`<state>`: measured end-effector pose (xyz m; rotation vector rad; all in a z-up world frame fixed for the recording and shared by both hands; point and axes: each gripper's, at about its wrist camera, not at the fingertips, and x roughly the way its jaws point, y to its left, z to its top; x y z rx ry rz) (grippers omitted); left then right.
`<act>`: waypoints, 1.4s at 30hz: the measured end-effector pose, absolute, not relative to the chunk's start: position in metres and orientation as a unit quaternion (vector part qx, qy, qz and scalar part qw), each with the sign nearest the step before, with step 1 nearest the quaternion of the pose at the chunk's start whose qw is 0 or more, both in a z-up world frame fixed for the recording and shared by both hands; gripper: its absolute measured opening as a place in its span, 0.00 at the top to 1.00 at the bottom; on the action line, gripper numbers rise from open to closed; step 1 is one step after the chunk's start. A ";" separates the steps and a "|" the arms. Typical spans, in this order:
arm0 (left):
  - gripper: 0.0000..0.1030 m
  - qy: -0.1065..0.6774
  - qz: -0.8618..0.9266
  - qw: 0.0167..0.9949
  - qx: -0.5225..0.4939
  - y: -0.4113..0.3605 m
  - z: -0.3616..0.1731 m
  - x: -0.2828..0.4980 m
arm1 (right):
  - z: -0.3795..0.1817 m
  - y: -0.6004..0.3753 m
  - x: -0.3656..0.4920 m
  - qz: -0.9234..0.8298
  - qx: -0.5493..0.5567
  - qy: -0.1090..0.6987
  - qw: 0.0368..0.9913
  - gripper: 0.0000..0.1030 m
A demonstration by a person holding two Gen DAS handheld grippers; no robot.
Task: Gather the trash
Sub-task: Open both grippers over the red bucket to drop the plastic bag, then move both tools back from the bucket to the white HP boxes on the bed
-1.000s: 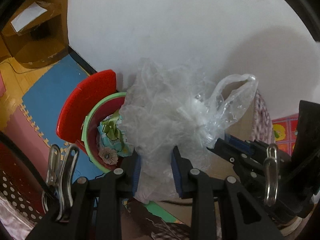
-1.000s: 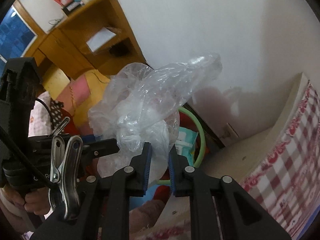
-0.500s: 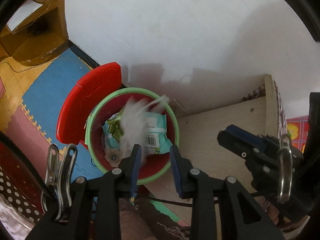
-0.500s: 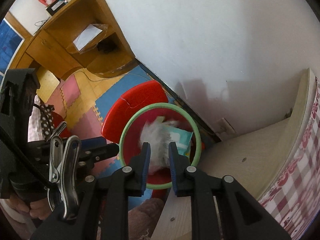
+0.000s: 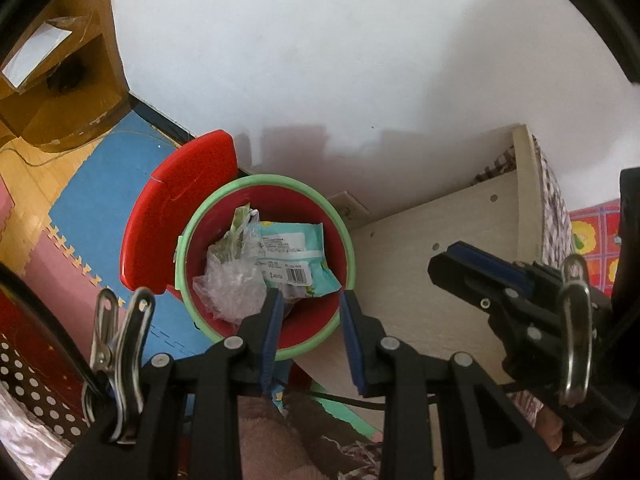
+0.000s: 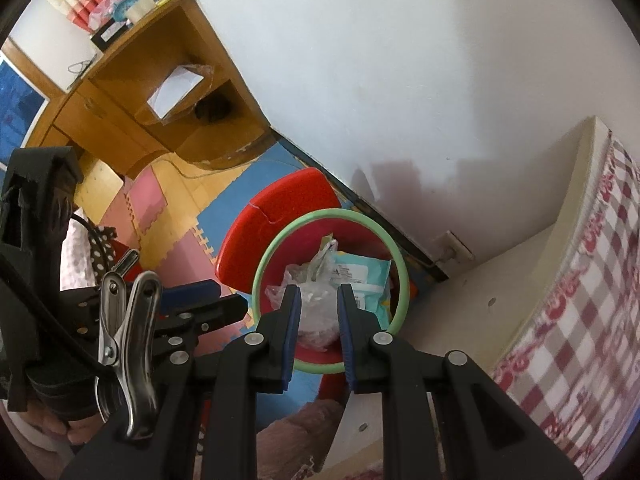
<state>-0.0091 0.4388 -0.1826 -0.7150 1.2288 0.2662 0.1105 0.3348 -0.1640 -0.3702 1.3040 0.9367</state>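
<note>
left gripper (image 5: 308,316) jaws narrowly apart, empty | right gripper (image 6: 318,312) jaws narrower, empty | crumpled clear plastic bag (image 5: 232,284) lay at frame centre inside round red bin with green rim (image 5: 347,236), touching pale-blue wipes packet (image 5: 296,256) | bag likely light, soft, slippery; pinch a bunched fold | red lid (image 5: 176,216) left of bin

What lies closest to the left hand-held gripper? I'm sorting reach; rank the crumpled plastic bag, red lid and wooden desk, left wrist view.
1. Crumpled plastic bag, in the bin just ahead.
2. Red lid, behind-left of the bin.
3. Wooden desk, far upper left.
</note>
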 end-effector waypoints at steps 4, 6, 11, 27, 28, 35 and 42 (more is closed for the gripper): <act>0.72 0.562 0.119 0.755 -0.317 0.435 -0.173 -0.011 | -0.153 0.327 0.108 0.416 -0.143 0.578 0.688 0.81; 0.72 0.561 0.115 0.758 -0.313 0.433 -0.168 -0.011 | -0.147 0.324 0.104 0.417 -0.136 0.574 0.691 0.81; 0.72 0.556 0.112 0.769 -0.296 0.427 -0.154 -0.013 | -0.128 0.316 0.093 0.423 -0.120 0.564 0.699 0.81; 0.72 0.525 0.146 0.796 -0.264 0.405 -0.102 -0.047 | -0.059 0.264 0.044 0.475 -0.084 0.508 0.714 0.81; 0.72 0.523 0.147 0.797 -0.265 0.402 -0.098 -0.050 | -0.055 0.258 0.041 0.476 -0.079 0.505 0.716 0.81; 0.72 0.505 0.144 0.815 -0.246 0.369 -0.065 -0.059 | -0.030 0.210 0.022 0.477 -0.053 0.486 0.730 0.81; 0.72 0.499 0.116 0.831 -0.218 0.321 -0.039 -0.064 | -0.010 0.147 0.010 0.452 -0.026 0.474 0.755 0.81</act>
